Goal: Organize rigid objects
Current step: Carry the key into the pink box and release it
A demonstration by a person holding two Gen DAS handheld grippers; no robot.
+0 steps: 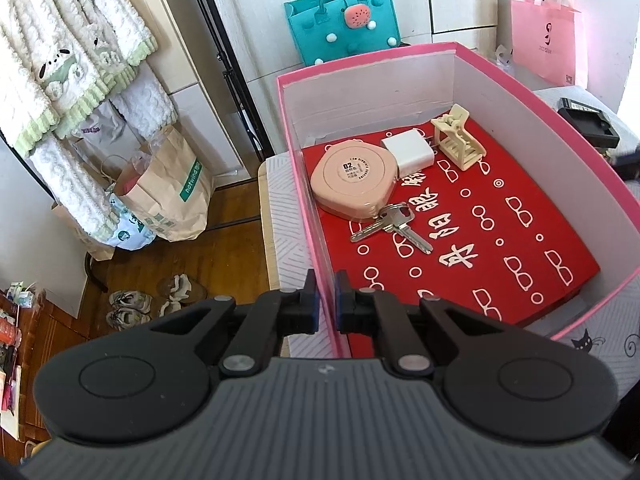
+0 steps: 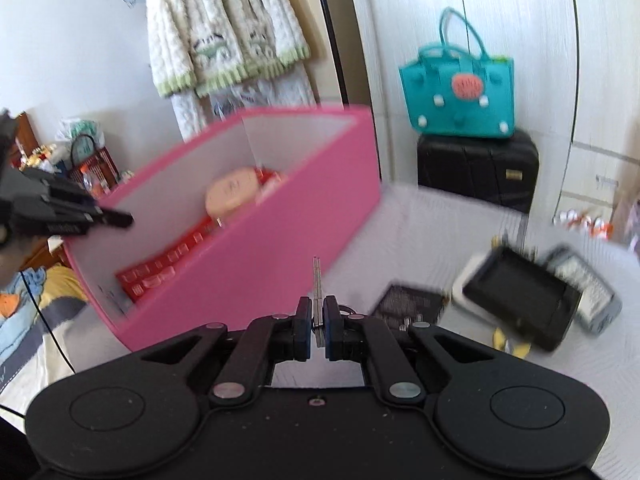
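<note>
A pink box (image 1: 520, 92) with white inner walls stands on a bed. On its red card floor lie a peach round case (image 1: 352, 184), a white charger plug (image 1: 406, 152), a cream hair claw (image 1: 460, 140) and a bunch of keys (image 1: 394, 226). My left gripper (image 1: 326, 300) is shut on the box's near left wall, one finger inside and one outside. My right gripper (image 2: 317, 320) is shut on a thin silver metal blade (image 2: 317, 276), seen edge-on and probably a key, held in front of the box's pink outer wall (image 2: 280, 240). The left gripper (image 2: 80, 216) shows at the box's left end.
On the bedspread right of the box lie a black tray (image 2: 520, 300), a dark small box (image 2: 408, 304) and a grey device (image 2: 588, 280). A teal bag (image 2: 460, 92) sits on a black case (image 2: 476, 168). A pink bag (image 1: 548, 36) hangs behind.
</note>
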